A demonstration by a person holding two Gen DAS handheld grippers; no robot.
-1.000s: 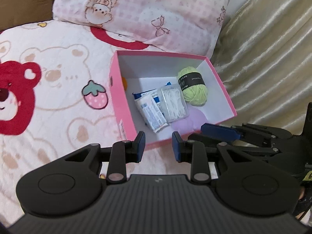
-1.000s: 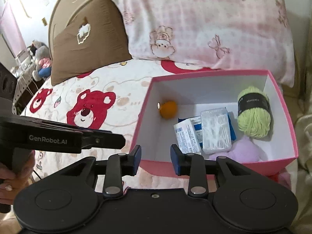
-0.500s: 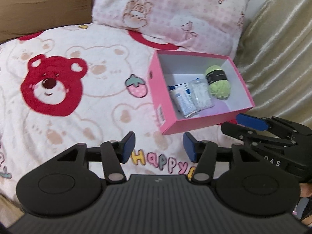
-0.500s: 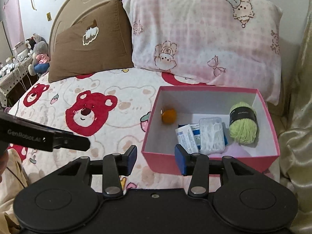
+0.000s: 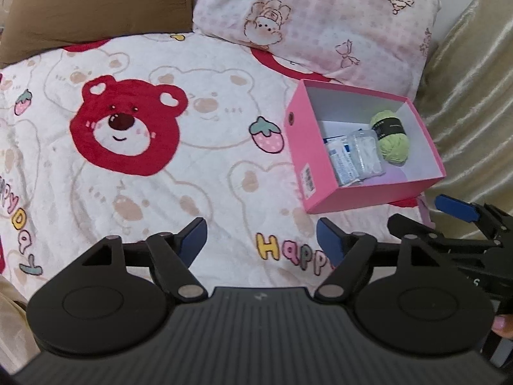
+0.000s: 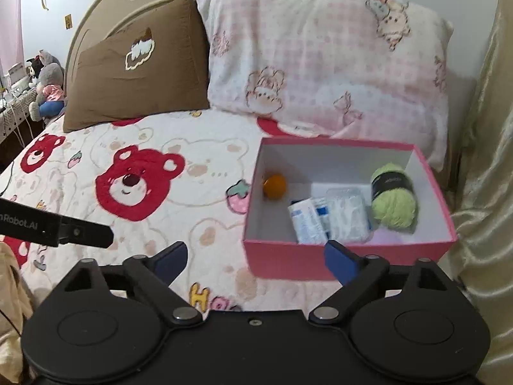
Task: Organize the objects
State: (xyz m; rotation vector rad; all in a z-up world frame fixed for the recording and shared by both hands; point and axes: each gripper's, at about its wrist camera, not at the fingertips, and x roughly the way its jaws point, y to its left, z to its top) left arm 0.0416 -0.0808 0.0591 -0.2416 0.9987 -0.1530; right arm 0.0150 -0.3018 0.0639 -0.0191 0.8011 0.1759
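Now farther from the pink box, both grippers — left gripper, right gripper — are spreading, empty. Green yarn is lying inside.

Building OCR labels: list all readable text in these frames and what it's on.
"HAPP", cut off by the gripper: blanket.
"PPY DAY": blanket's left edge.
"Robot.AI", start cut off: left hand-held gripper.
Yarn band, packets, pink box barcode sticker: too blurred to read.

Bare blanket left of pink box; pillows behind.
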